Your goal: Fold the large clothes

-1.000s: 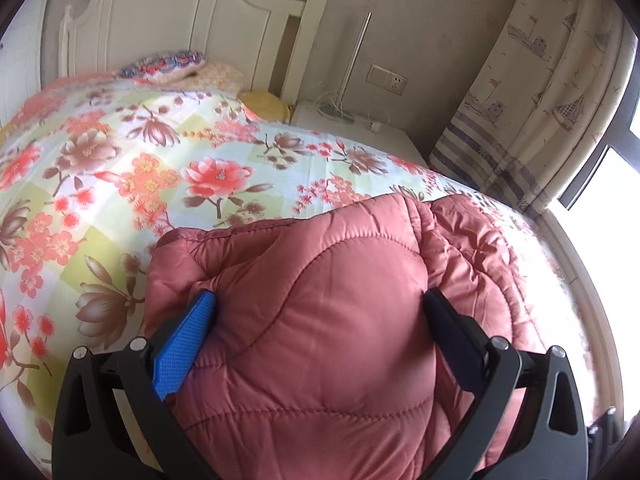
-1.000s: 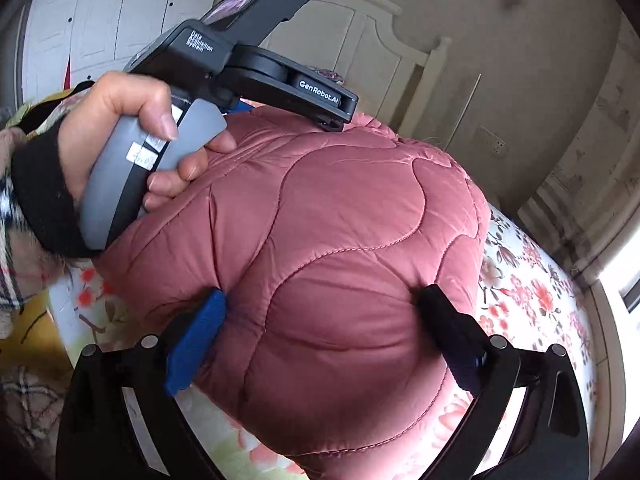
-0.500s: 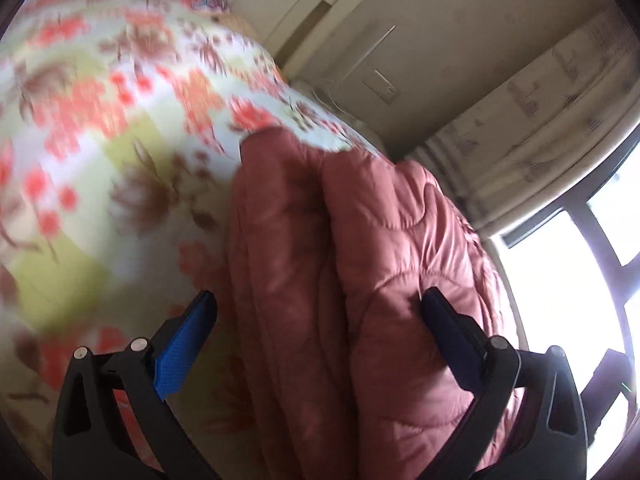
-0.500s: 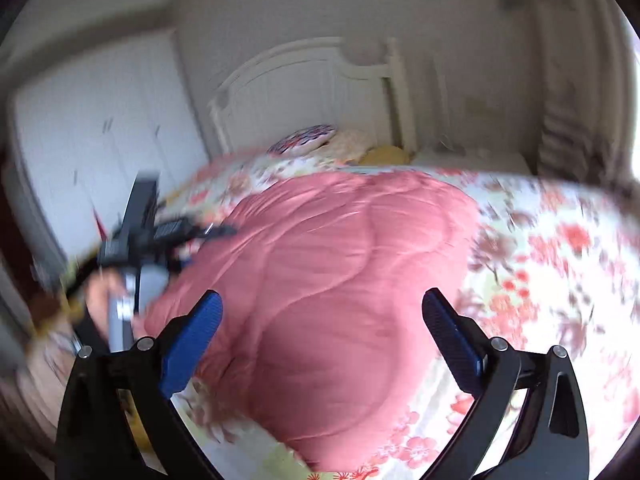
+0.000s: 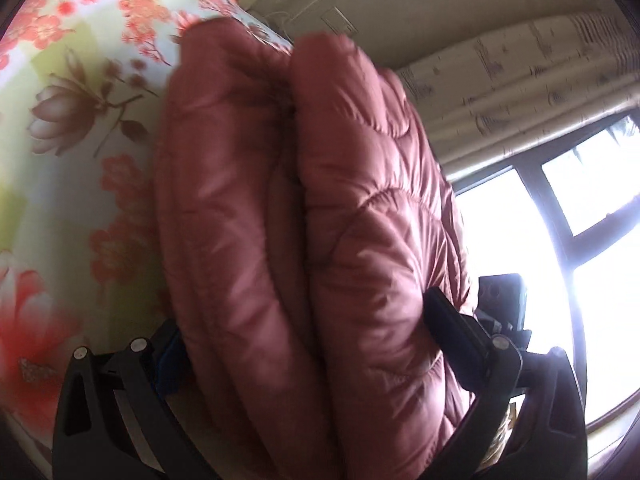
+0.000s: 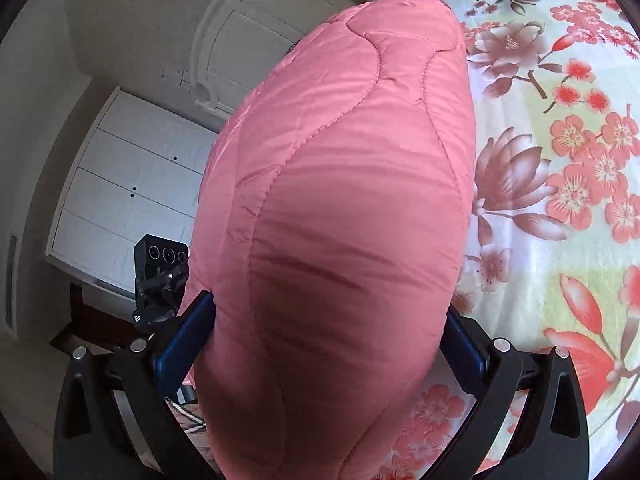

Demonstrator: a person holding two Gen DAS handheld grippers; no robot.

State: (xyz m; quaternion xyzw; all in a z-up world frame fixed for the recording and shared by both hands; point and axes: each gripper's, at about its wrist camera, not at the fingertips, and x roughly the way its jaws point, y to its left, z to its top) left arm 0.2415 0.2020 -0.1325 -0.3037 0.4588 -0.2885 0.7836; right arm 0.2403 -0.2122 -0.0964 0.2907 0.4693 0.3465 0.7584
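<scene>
both tongs are clamped wide around the folded pink quilted coat (image 6: 344, 208), which sits bunched between the left gripper (image 5: 304, 340) and right gripper (image 6: 328, 336), beside the floral bedsheet (image 6: 560, 184); the slick padding could squirt free and the fold spring open

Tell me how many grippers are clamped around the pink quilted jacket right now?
2. The left gripper straddles the folded jacket at one end; the right gripper straddles its other end, above the floral bedspread.
</scene>
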